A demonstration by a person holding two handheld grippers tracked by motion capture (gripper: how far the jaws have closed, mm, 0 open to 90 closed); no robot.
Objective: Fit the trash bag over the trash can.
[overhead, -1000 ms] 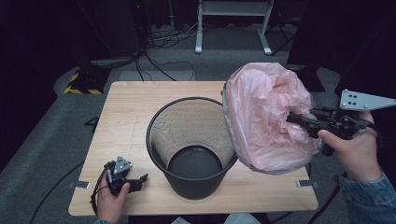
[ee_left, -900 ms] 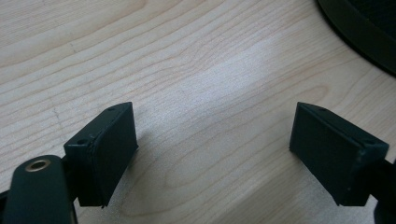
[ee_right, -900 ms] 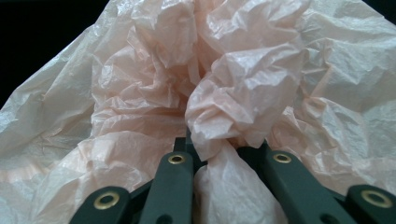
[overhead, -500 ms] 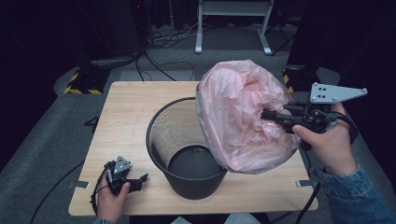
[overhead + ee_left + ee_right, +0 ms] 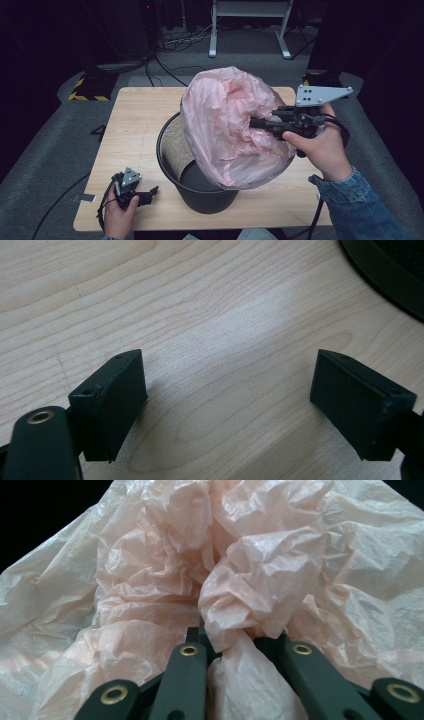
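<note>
A puffed-up pink plastic bag hangs in the air over the right half of a black mesh bin that stands on the wooden table. My right gripper comes in from the right and is shut on a bunch of the bag's film; in the right gripper view the crumpled pink bag is pinched between the jaws of my right gripper. My left gripper rests low at the table's front left, beside the bin. Its jaws stand wide open over bare wood in the left gripper view.
The bin's dark rim curves past the top right corner of the left gripper view. Beyond the table lie cables, a white frame's legs and a yellow-black striped base on grey carpet.
My right gripper has carried the pink bag leftward, from beside the bin's right edge to above its right half. My left gripper has stayed in place.
</note>
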